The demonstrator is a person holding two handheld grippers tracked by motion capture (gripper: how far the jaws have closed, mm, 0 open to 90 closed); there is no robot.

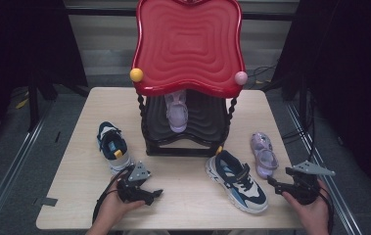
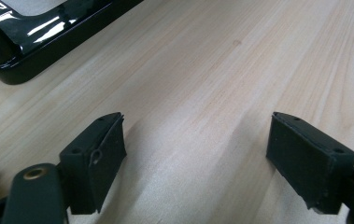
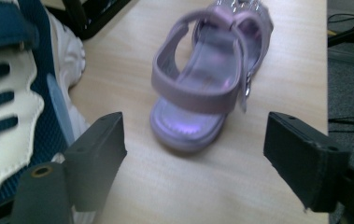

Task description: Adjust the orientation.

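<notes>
**Right gripper lining up on the purple sandal**

The red-topped rack [image 1: 188, 49] is standing at the back of the table [image 1: 75, 205], with one purple sandal [image 1: 176, 111] already sitting on its lower shelf. Its mate, the sandal [image 3: 212, 79] at the table's right side, is lying just ahead of the right gripper [image 3: 193, 154], whose jaws are standing wide apart with nothing between them. The left gripper [image 2: 193, 154] is hovering over bare wood, jaws likewise apart and empty. The sandal is probably light and bendy (soft plastic, by its sheen), so the heel strap or the stiffer sole edge is looking like the safest hold; the glossy surface may slip.
</notes>
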